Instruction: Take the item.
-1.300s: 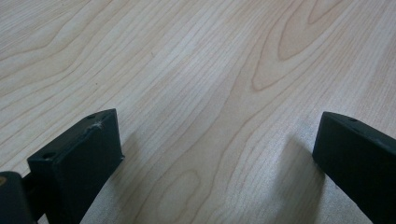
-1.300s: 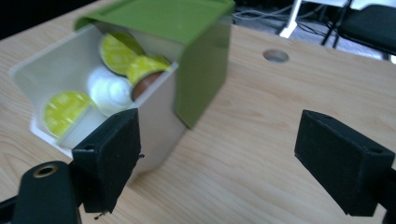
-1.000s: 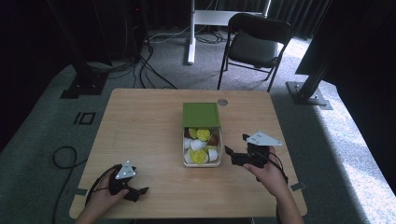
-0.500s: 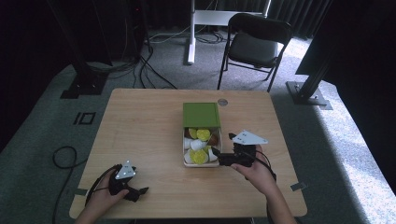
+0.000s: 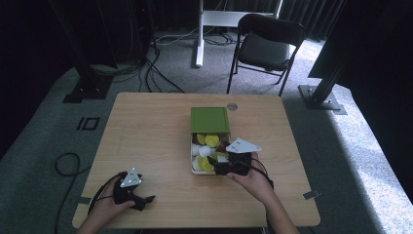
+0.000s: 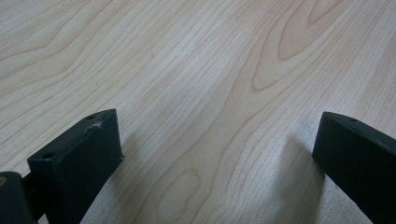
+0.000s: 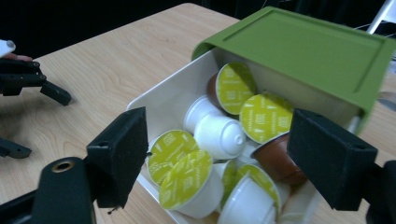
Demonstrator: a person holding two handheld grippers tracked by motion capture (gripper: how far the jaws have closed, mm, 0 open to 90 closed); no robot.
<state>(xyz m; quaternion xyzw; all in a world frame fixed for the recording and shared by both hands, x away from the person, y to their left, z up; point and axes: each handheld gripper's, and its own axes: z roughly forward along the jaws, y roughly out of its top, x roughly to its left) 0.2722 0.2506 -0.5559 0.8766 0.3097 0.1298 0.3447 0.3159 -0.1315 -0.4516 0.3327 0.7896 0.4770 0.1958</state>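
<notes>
A white box (image 5: 193,151) sits mid-table with its green lid (image 5: 209,119) slid over the far half. Several coffee capsules (image 5: 212,140) with lime foil tops lie in the uncovered half. My right gripper (image 5: 214,165) is open at the box's near end, pointing left over the capsules. In the right gripper view its jaws (image 7: 222,140) straddle the pile of capsules (image 7: 184,179) below the green lid (image 7: 308,46), touching nothing. My left gripper (image 5: 145,202) rests open at the near left of the table. Between its jaws (image 6: 217,140) there is bare wood.
The wooden table (image 5: 146,131) has a round grommet (image 5: 232,106) behind the box. A black folding chair (image 5: 265,46) stands beyond the far edge. Cables and black stand bases lie on the carpet at far left. The left gripper (image 7: 28,79) appears in the right gripper view.
My right gripper has moved left from beside the box's right side to over its near open end. The left gripper has stayed where it was.
</notes>
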